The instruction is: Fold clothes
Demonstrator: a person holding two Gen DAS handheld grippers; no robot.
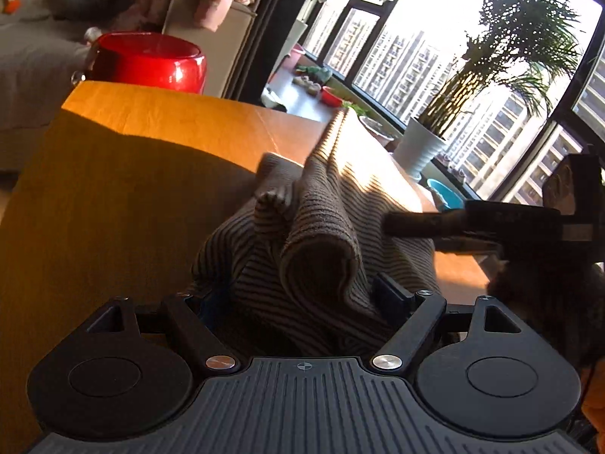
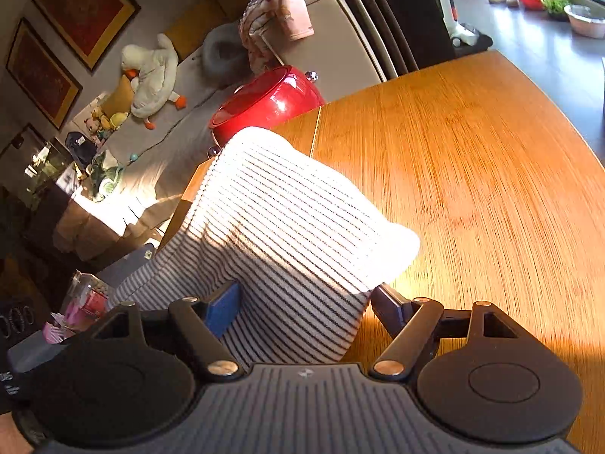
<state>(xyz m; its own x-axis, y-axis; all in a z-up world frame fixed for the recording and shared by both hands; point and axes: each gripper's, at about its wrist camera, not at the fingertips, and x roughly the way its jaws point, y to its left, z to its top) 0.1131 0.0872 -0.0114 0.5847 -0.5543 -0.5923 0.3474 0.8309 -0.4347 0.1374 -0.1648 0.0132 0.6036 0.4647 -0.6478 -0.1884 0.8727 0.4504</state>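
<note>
Strong sun comes through the window (image 1: 435,56) ahead and to the right of the left tongs; it is overexposed, and the table (image 1: 113,189) to their left lies in shadow. Ahead of the right tongs, sunlit cloth (image 2: 302,196) is washed out white. Fisheye bends all edges, and the other gripper (image 1: 435,223) is motion-blurred.

**Surroundings beyond the work**

Around you lies a wooden table (image 2: 472,174), sunlit and warm orange. Past its far edge you see a glossy red round stool (image 2: 264,108). Behind that stands a beige chair (image 2: 340,56) with a pink cloth (image 2: 281,7) draped over its top. On the grey sofa (image 2: 181,87) lies a white plush goose (image 2: 151,75); framed pictures (image 2: 81,11) hang above. At the window (image 1: 435,45) you find a palm (image 1: 510,56) in a white ribbed pot (image 1: 419,147).
</note>
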